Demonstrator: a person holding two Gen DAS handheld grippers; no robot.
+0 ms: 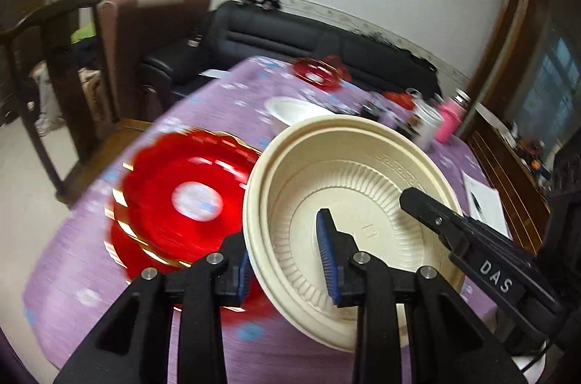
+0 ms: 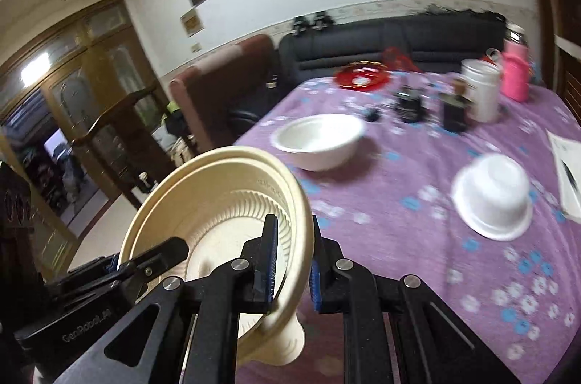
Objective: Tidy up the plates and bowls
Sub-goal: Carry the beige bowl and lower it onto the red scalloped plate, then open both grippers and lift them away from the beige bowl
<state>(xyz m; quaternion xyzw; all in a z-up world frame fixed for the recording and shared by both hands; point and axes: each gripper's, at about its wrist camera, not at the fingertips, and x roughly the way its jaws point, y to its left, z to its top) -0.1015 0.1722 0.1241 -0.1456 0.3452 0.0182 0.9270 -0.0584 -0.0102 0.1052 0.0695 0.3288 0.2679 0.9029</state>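
Note:
A cream ribbed bowl (image 1: 363, 202) is held tilted above the purple table. My left gripper (image 1: 287, 260) straddles its near rim, one blue pad inside and one outside, with a gap showing at the pads. My right gripper (image 2: 292, 264) is shut on the opposite rim of the same bowl (image 2: 218, 202); its black fingers (image 1: 454, 220) show in the left wrist view. A stack of red scalloped plates (image 1: 181, 199) lies on the table left of the bowl. A white bowl (image 2: 319, 141) stands upright mid-table and another white bowl (image 2: 492, 199) lies upside down to the right.
A small red plate (image 2: 363, 75) sits at the table's far edge. A white jar (image 2: 481, 90), a pink bottle (image 2: 515, 72) and dark small items (image 2: 454, 111) stand at the back right. A paper sheet (image 2: 566, 166) lies at the right edge. A black sofa (image 2: 399, 35) and wooden chairs (image 1: 65, 75) surround the table.

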